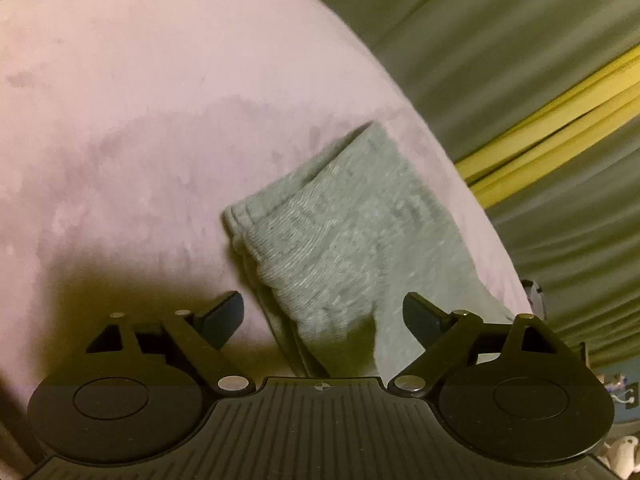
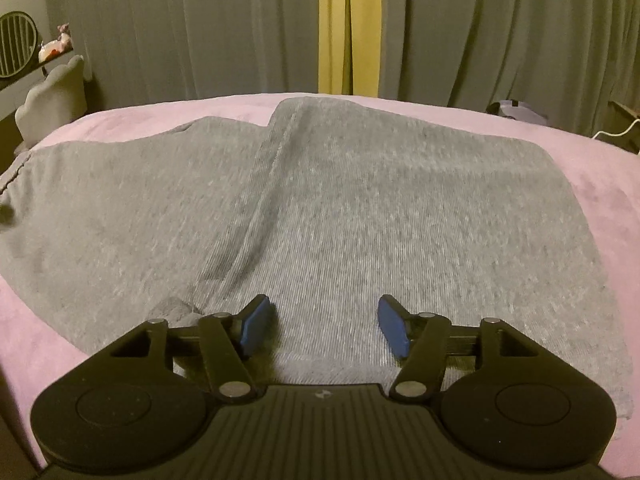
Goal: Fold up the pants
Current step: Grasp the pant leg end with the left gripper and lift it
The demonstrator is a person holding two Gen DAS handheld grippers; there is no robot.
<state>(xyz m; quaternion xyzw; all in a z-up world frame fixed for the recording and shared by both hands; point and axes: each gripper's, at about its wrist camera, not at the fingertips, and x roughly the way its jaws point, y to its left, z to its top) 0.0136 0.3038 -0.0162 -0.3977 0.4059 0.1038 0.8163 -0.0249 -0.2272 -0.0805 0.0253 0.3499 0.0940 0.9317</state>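
Grey knit pants lie spread on a pink bed cover, one part folded over another along a ridge left of centre. My right gripper hovers low over the near part of the cloth, its blue pads apart and pinching nothing. In the left wrist view a narrow end of the pants lies in stacked layers on the pink cover. My left gripper stands open just above that end, and the cloth passes under the gap without either pad pressing on it.
Grey curtains with a yellow strip hang behind the bed. A grey cushion and a shelf with a small figurine stand at the far left. A white cable and a dark object lie at the far right edge.
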